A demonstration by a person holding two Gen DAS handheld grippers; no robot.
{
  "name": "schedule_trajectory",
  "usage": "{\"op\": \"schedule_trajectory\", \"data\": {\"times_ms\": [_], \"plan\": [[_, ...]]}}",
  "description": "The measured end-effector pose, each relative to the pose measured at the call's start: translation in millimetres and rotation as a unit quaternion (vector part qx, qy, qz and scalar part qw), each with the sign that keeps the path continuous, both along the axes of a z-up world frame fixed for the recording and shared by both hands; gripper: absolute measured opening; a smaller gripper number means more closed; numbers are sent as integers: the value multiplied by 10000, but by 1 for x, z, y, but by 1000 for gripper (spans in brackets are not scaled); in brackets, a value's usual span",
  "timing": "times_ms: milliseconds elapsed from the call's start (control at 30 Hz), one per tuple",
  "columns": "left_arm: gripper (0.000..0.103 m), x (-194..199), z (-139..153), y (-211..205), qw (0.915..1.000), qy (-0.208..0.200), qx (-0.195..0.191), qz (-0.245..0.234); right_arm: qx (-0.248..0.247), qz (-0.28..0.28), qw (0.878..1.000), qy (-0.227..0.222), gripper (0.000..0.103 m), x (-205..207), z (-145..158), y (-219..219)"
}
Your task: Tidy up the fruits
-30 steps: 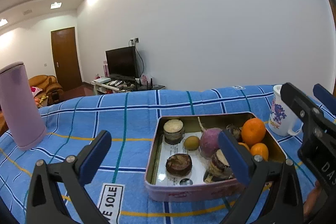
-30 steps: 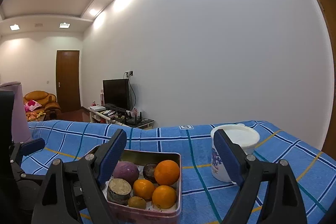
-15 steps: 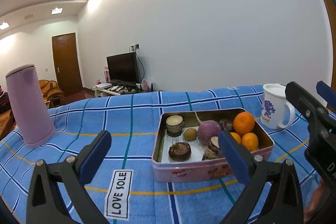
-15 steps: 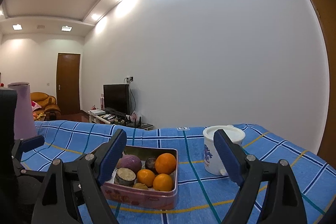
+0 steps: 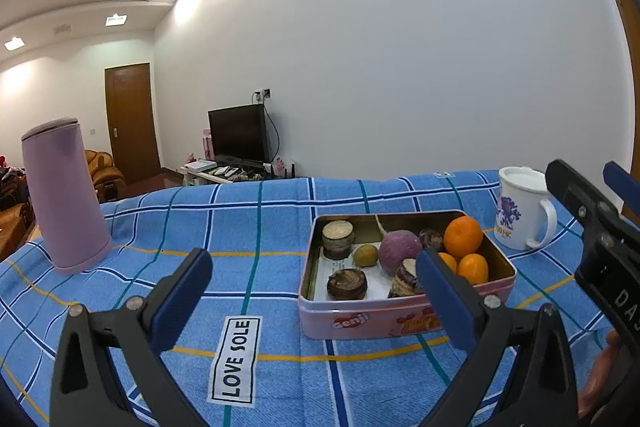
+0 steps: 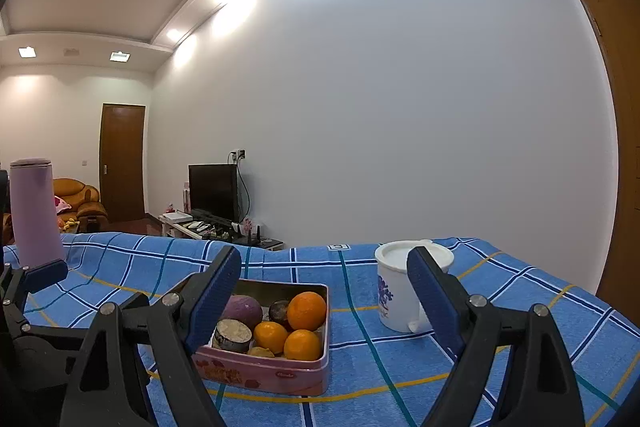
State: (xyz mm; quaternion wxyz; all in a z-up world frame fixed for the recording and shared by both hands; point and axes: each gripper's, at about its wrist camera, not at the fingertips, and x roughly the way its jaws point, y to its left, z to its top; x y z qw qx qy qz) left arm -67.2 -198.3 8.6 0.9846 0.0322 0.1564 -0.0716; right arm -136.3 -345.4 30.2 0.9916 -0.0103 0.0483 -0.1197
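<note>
Your left tongs (image 5: 312, 295) stand wide apart with nothing between the pads, hanging over the blue checked cloth (image 5: 256, 227) that covers the desk. Your right tongs (image 6: 324, 299) are just as widely spread and hold nothing either; in the left wrist view they show at the right edge, beside the tin.

The fruits lie in a pink tin (image 5: 400, 319) that sits on the cloth toward the right side of the desk, near its front edge. Three oranges (image 5: 463, 235) are crowded into the tin's right end, the largest at the back. Just left of them lies a purple turnip-like root (image 5: 398, 251), with a small green-brown fruit (image 5: 365, 255) beside it. A cut, dark-skinned piece (image 5: 338, 234) stands in the tin's far left corner and another dark round piece (image 5: 347, 283) lies toward its front left.

A white mug (image 5: 520, 213) with a blue print stands on the cloth just right of the tin's far corner, handle turned right. A lilac flask (image 5: 64, 195) stands upright at the desk's left edge, well apart from the tin. A "LOVE SOLE" label (image 5: 236, 359) is sewn on the cloth near the front edge.
</note>
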Motion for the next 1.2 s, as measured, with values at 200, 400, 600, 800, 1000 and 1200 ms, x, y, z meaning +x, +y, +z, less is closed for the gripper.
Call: {"op": "schedule_trajectory", "data": {"times_ms": [200, 400, 600, 800, 1000, 1200], "plan": [[103, 0, 0, 0, 10000, 8, 11, -3, -1, -1, 10000, 6, 86, 0, 1, 0], [103, 0, 0, 0, 10000, 13, 15, 14, -2, -8, 10000, 17, 86, 0, 1, 0], [103, 1, -1, 1, 10000, 54, 14, 57, -3, -15, 10000, 18, 86, 1, 1, 0], [103, 0, -1, 0, 10000, 64, 43, 36, -11, -24, 10000, 27, 86, 1, 0, 0], [103, 1, -1, 0, 9999, 84, 45, 54, -9, -35, 10000, 30, 86, 0, 1, 0], [103, 0, 0, 0, 9999, 91, 54, 61, -8, -43, 10000, 40, 86, 0, 1, 0]]}}
